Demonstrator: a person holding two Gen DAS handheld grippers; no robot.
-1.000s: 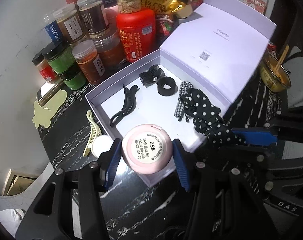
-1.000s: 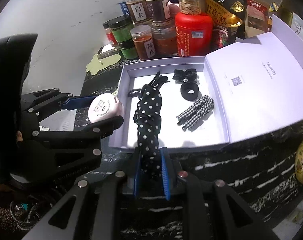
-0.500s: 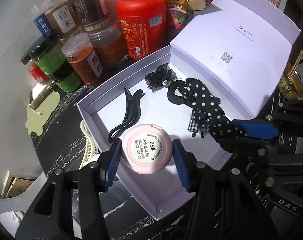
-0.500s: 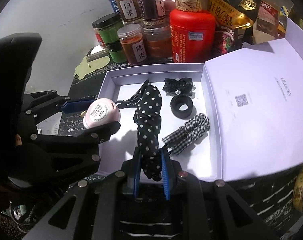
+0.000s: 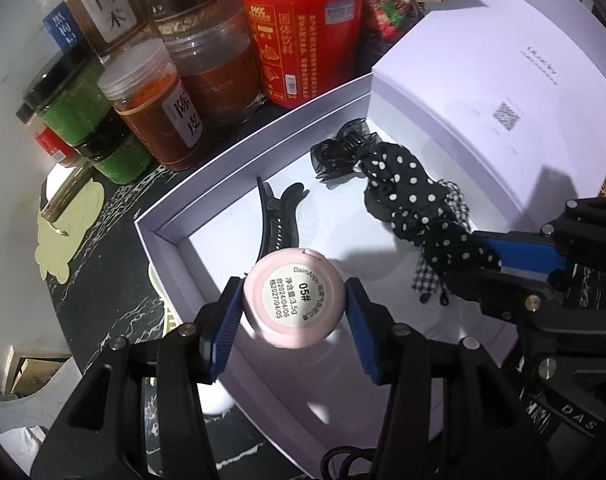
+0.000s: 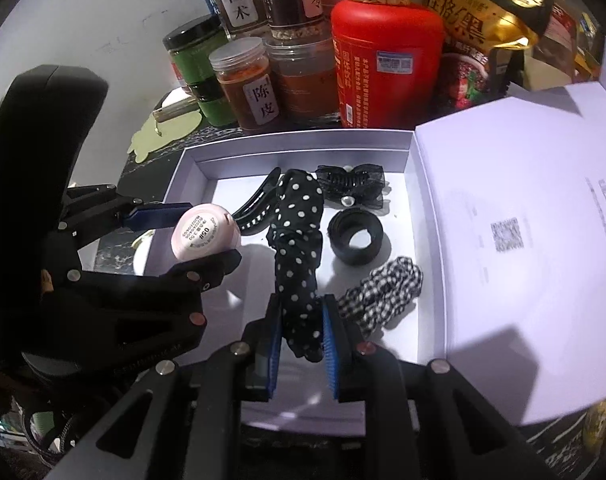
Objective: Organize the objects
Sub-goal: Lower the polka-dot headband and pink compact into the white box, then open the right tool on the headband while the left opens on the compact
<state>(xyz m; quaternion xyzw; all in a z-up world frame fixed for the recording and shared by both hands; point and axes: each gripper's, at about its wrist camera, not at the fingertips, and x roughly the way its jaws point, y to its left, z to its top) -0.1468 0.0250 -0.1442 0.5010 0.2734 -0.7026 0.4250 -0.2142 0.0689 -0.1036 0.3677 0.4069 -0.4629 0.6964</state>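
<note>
My left gripper (image 5: 293, 310) is shut on a round pink compact (image 5: 293, 298) with a printed label, held over the near left part of the open lavender box (image 5: 263, 128). My right gripper (image 6: 302, 342) is shut on a black polka-dot scrunchie (image 6: 297, 240) that hangs over the box's middle. Both show in each other's views: the compact (image 6: 205, 236) and the scrunchie (image 5: 419, 204). Inside the box lie a black claw clip (image 5: 277, 216), a black mesh bow clip (image 6: 353, 184), a black ring band (image 6: 355, 236) and a checked scrunchie (image 6: 383, 292).
Behind the box stand several spice jars (image 5: 159, 108) and a red canister (image 5: 303, 24), with snack bags (image 6: 491, 12) beyond. The box lid (image 6: 523, 240) lies open to the right. A pale green card with a gold tube (image 5: 63, 216) sits on the black marble counter at left.
Both grippers have come forward and down over the box, so the box and jars look larger. The compact and the polka-dot scrunchie stay gripped and now hang inside the box outline.
</note>
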